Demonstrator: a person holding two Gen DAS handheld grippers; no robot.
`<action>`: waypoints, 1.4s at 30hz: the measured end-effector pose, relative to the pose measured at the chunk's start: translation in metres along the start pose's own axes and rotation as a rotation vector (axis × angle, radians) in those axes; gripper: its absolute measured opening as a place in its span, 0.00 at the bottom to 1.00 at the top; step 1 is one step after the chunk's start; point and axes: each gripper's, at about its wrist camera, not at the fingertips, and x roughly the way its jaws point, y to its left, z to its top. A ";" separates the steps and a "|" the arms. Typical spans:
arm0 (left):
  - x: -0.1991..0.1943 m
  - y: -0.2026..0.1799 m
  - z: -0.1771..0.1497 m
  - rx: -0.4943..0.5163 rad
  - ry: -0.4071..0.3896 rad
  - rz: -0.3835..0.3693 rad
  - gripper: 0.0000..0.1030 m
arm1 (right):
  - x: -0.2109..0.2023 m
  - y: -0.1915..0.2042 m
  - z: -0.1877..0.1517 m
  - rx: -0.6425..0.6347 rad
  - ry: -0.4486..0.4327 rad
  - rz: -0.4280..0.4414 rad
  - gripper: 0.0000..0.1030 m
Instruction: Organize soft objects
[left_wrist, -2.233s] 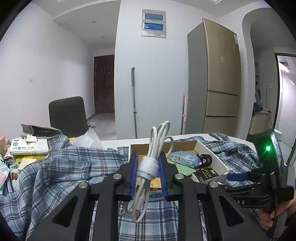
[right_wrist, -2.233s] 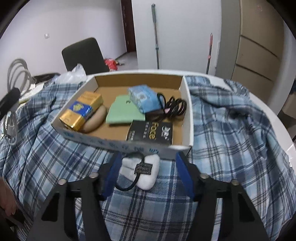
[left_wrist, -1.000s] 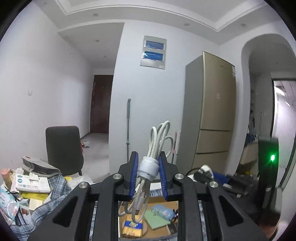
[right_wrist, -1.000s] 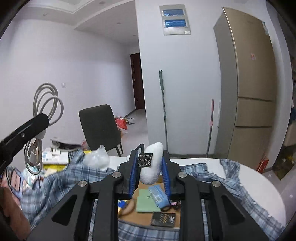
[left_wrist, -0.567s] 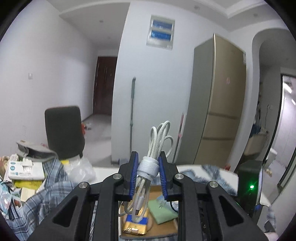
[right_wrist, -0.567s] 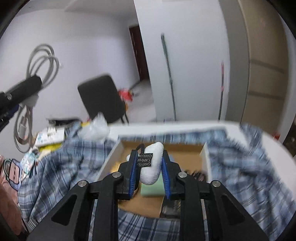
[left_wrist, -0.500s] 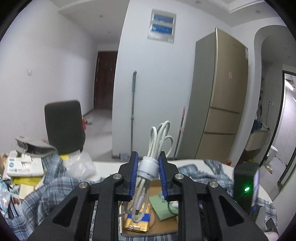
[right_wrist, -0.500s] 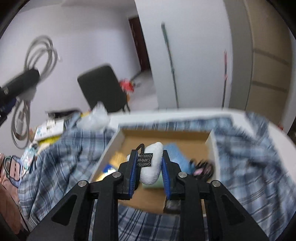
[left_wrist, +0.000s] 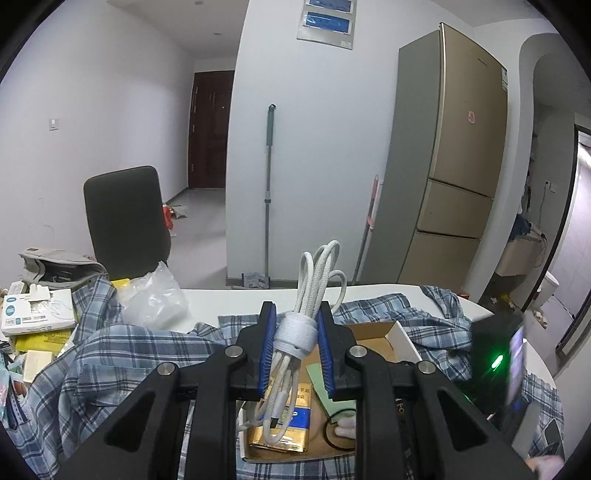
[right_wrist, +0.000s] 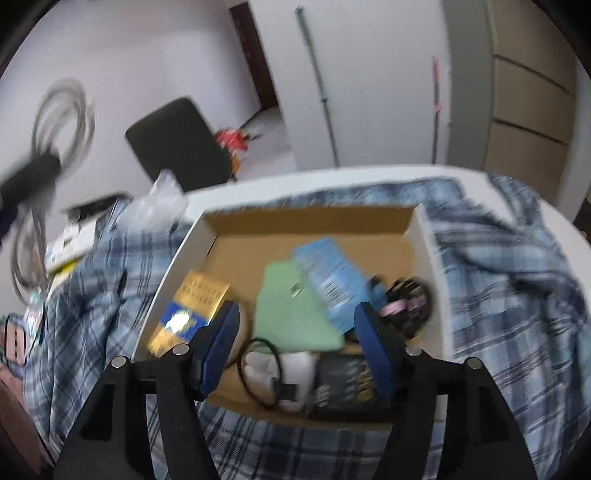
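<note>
My left gripper (left_wrist: 295, 347) is shut on a coiled white cable (left_wrist: 301, 332) and holds it upright above the near edge of the cardboard box (left_wrist: 402, 336). My right gripper (right_wrist: 295, 339) is open above the box (right_wrist: 424, 236). A white soft pouch with a black loop (right_wrist: 284, 373) lies in the box's near part, between the open fingers. The box also holds a gold and blue pack (right_wrist: 192, 310), a green cloth (right_wrist: 291, 314), a blue packet (right_wrist: 332, 273), a black card (right_wrist: 347, 384) and a dark cord (right_wrist: 410, 299).
The box rests on a blue plaid shirt (right_wrist: 509, 280) spread over a white round table (left_wrist: 221, 299). Clutter, a tissue box (left_wrist: 37, 312) and a plastic bag (left_wrist: 155, 295) lie at the left. A black chair (left_wrist: 125, 221) stands behind the table.
My right gripper has opened and let go of the white pouch, which now lies in the box. Both grippers have come down towards the box. The left still holds the cable.
</note>
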 end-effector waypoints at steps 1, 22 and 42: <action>0.002 -0.001 -0.001 0.002 0.002 -0.015 0.23 | -0.005 -0.005 0.004 0.009 -0.022 -0.028 0.62; 0.058 -0.017 -0.032 0.028 0.103 -0.039 0.69 | -0.012 -0.045 0.016 0.100 -0.113 -0.180 0.73; -0.134 -0.016 -0.003 0.129 -0.433 0.002 1.00 | -0.184 0.003 0.011 -0.072 -0.565 -0.129 1.00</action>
